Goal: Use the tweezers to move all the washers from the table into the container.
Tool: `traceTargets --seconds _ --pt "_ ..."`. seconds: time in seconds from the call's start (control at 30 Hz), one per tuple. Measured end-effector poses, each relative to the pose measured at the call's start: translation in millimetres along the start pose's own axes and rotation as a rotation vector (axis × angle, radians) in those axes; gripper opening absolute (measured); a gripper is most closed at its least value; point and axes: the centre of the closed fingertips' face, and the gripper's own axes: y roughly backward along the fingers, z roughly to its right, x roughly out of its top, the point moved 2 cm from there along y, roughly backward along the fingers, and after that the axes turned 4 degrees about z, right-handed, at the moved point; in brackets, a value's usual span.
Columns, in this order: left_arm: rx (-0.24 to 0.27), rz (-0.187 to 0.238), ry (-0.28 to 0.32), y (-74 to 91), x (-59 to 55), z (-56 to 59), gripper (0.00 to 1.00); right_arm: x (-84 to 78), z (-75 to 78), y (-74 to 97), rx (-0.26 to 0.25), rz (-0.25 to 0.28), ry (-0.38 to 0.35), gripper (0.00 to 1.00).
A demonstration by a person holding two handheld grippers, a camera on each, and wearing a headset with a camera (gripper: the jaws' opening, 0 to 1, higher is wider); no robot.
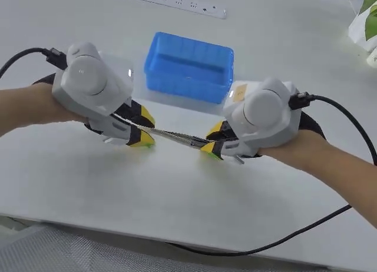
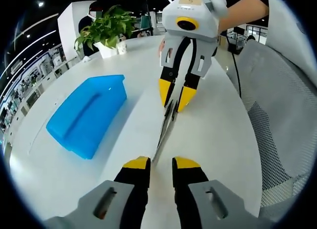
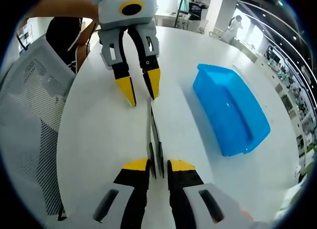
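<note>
Over the white table (image 1: 177,207), the two grippers are pointing at each other tip to tip, and the tweezers (image 1: 177,136) are stretching between them as a thin metal bridge. The right gripper (image 1: 211,141) is pinching the tweezers. In its own view both steel arms are running up from the narrow gap between its yellow-tipped jaws, and in the left gripper view those jaws are converging tightly on the metal. The left gripper (image 1: 146,128) is standing with its jaws parted, a clear gap showing between the yellow tips. The pointed end of the tweezers is reaching into that gap and lying close to one fingertip rather than being clamped. Whether it is actually touching that fingertip I cannot tell. The tweezers are sitting low over the table, and the pictures are not showing whether they are resting on it. The blue container (image 1: 188,66) is standing on the table beyond the grippers, nearer the far edge, well apart from the tweezers, with its open top facing up. A white power strip (image 1: 171,1) is lying farther back behind the container. A black cable (image 1: 344,116) is trailing from the right gripper and curving off toward the near table edge. A potted plant (image 2: 104,28) is standing at the table's end.
</note>
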Motion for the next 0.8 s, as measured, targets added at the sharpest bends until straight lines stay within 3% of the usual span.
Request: traceTargets --seconds 0.13,0.2,0.23,0.27,0.37,0.43,0.47,0.5,0.53,0.57,0.63,0.67,0.73,0.8 --pt "0.081 0.006 0.018 14.8 3.5 -7.9 0.21 4.4 4.6 9.6 -0.036 0.039 -0.034 0.21" --pt "0.160 0.067 0.056 26.3 13.8 -14.0 0.21 11.3 7.1 18.9 -0.073 0.107 -0.094 0.21" --pt "0.183 0.088 0.079 31.4 17.3 -14.6 0.21 11.3 8.1 23.4 -0.090 0.123 -0.113 0.21" --pt "0.238 0.119 0.113 39.4 22.6 -18.4 0.21 11.7 7.4 28.8 -0.107 0.140 -0.128 0.21" --pt "0.308 0.150 0.166 56.3 26.9 -17.9 0.22 7.5 4.6 51.4 -0.165 0.204 -0.191 0.21" --pt "0.341 0.187 0.211 70.5 31.1 -12.0 0.25 3.7 3.5 69.2 -0.223 0.250 -0.253 0.21" --pt "0.376 0.216 0.225 81.0 35.3 -9.3 0.25 2.3 3.7 73.0 -0.235 0.259 -0.265 0.21" --pt "0.408 0.244 0.250 88.8 38.5 -7.7 0.25 -2.1 4.8 84.5 -0.279 0.283 -0.302 0.21" --pt "0.442 0.292 0.299 97.0 43.2 -6.3 0.25 -3.3 5.1 93.4 -0.318 0.304 -0.332 0.21" --pt "0.484 0.386 0.386 108.7 51.8 -2.9 0.25 -4.7 4.2 106.1 -0.357 0.345 -0.381 0.21" --pt "0.501 0.533 0.506 124.3 63.9 9.5 0.25 -4.8 2.1 127.8 -0.426 0.427 -0.462 0.21" --pt "0.507 0.568 0.534 129.3 66.3 15.4 0.25 -5.4 1.0 136.5 -0.455 0.454 -0.485 0.21" --pt "0.521 0.612 0.569 137.4 69.2 29.2 0.27 -5.2 -3.2 154.7 -0.511 0.526 -0.540 0.23" --pt "0.516 0.600 0.562 139.9 69.7 44.7 0.31 -5.8 -10.8 168.6 -0.546 0.567 -0.571 0.27"
